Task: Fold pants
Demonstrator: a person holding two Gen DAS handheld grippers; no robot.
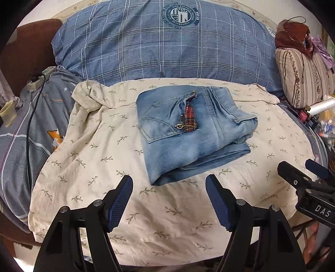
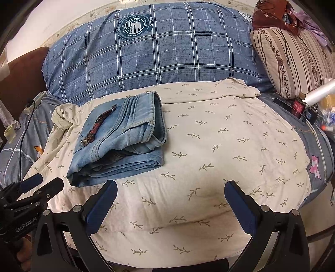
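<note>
Jeans (image 1: 192, 134) folded into compact bundle on cream leaf-print sheet (image 1: 146, 219), 12 o'clock of left gripper (image 1: 169, 200), 10 o'clock of right gripper (image 2: 170, 206). Both grippers wide open, empty, clear of denim.

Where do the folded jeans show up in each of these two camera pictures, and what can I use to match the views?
Left wrist view: the folded jeans lie at the centre, on the cream leaf-print sheet, beyond the open left gripper.
Right wrist view: the folded jeans sit left of centre, ahead and left of the open right gripper.
Shared landmark: the round emblem on the blue checked pillow.
</note>
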